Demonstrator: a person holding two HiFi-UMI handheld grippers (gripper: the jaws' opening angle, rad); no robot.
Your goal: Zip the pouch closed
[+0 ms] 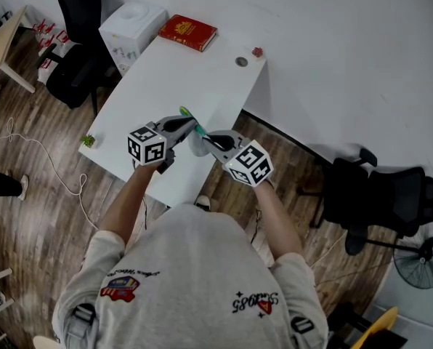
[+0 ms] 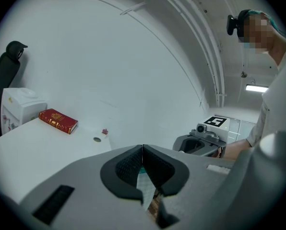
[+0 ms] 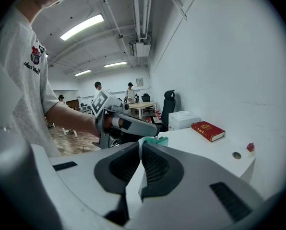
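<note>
Pouch (image 1: pixel 196 141): pale with a teal edge. I see it held in the air between the two grippers, just in front of the person and over the near end of the table (image 1: pixel 166 78).
Left gripper (image 1: pixel 181 124): jaws closed tight on the pouch. In its own view I see pale fabric pinched between the dark pads, with a teal strip at the top.
Right gripper (image 1: pixel 211 139): jaws also clamped on the pouch. Pale fabric runs down between its pads and the teal edge pokes out past the tips.
Grippers together: tips nearly meet, each gripping one side of the pouch, and the marker cubes sit close to the person's chest.
Book (image 1: pixel 187 32): red, flat on the far end of the table, well apart from the pouch.
White box (image 1: pixel 133 26): just beside the table's far left corner.
Small items: a round disc (image 1: pixel 241 61) and a tiny red thing (image 1: pixel 257 51) lie near the far right corner.
Chairs: one black chair (image 1: pixel 78 42) stands left of the table, another (image 1: pixel 380 195) to the right.
</note>
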